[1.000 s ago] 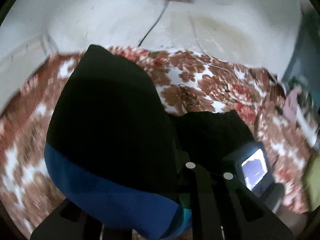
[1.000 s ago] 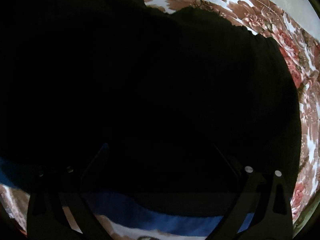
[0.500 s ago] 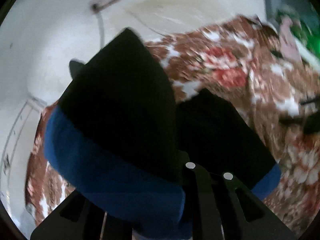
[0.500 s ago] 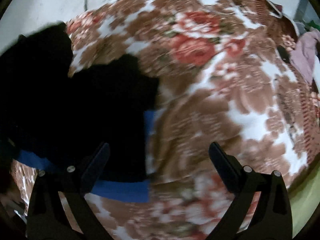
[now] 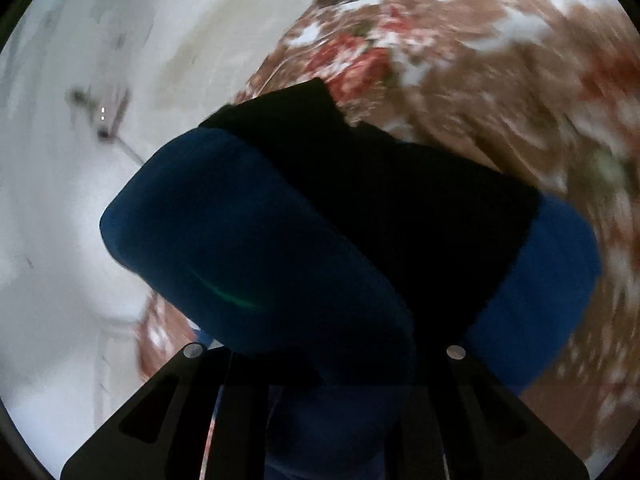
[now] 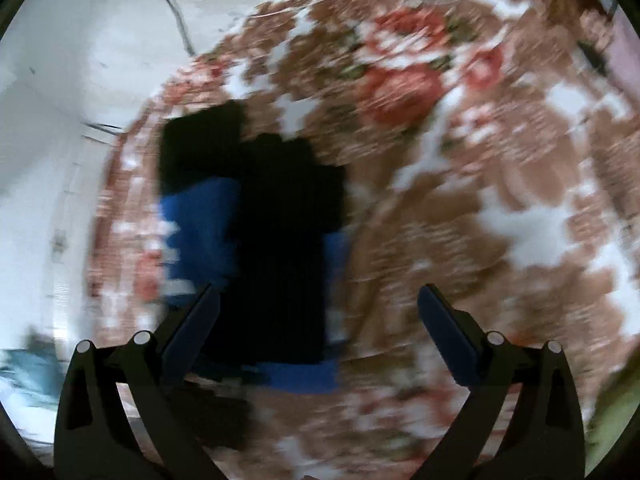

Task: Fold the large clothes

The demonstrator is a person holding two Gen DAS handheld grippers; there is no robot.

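Observation:
A black garment with blue bands [image 5: 380,208] fills the middle of the left wrist view, bunched over the fingers. My left gripper [image 5: 320,364] is shut on its blue edge and holds it up over the floral blanket [image 5: 500,80]. In the right wrist view the same garment [image 6: 280,240] lies folded on the blanket [image 6: 480,200], left of centre. My right gripper [image 6: 318,308] is open and empty above the garment's near right edge, not touching it. Both views are motion-blurred.
A white floor or wall [image 5: 60,160] borders the blanket on the left, with a dark cable [image 6: 176,8] running across it. Something pale teal [image 6: 32,372] sits at the lower left of the right wrist view.
My right gripper has let go of the garment and pulled back, so the blanket now shows. My left gripper has swung and tilted with the cloth still in it.

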